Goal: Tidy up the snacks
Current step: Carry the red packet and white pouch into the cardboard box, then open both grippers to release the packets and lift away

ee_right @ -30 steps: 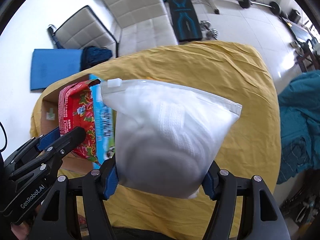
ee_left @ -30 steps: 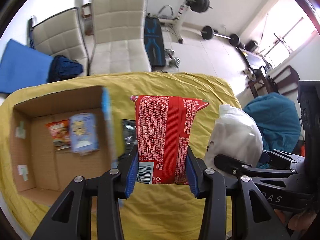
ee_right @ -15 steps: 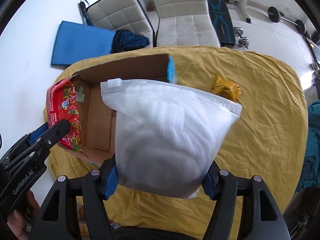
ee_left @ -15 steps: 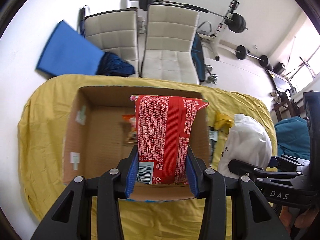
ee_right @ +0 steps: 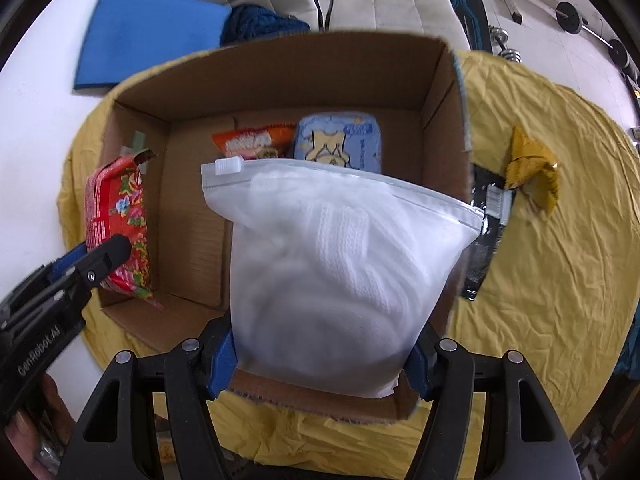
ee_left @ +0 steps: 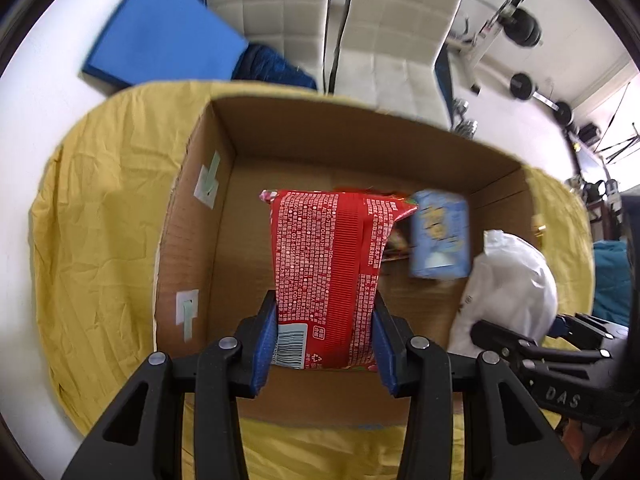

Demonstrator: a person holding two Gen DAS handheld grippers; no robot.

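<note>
Over the open brown cardboard box (ee_left: 224,184), at its left side, the left gripper (ee_left: 324,344) holds a red printed snack packet (ee_left: 328,276) upright, barcode end down; its blue-padded jaws pinch the packet's lower sides. From the right wrist view the same packet (ee_right: 120,232) hangs above the box's left wall (ee_right: 108,152), with floral print on its other face. On the box floor, toward the far wall, lie an orange snack pouch (ee_right: 252,142) and, just beside it to the right, a light blue packet with a cartoon figure (ee_right: 340,142); the two appear to touch. Nearer the right side of the box, the right gripper (ee_right: 320,360) carries a frosted white zip-seal bag holding something white and knitted (ee_right: 340,264), slider at top left; its jaws press against the bag's bottom corners. The bag (ee_left: 516,284) sits over the box's near right portion. Right of the box, on the wrinkled yellow tablecloth (ee_right: 560,280), a black wrapper (ee_right: 480,240) lies against the box's outer wall, and a crumpled yellow wrapper (ee_right: 532,168) rests just beyond it.
</note>
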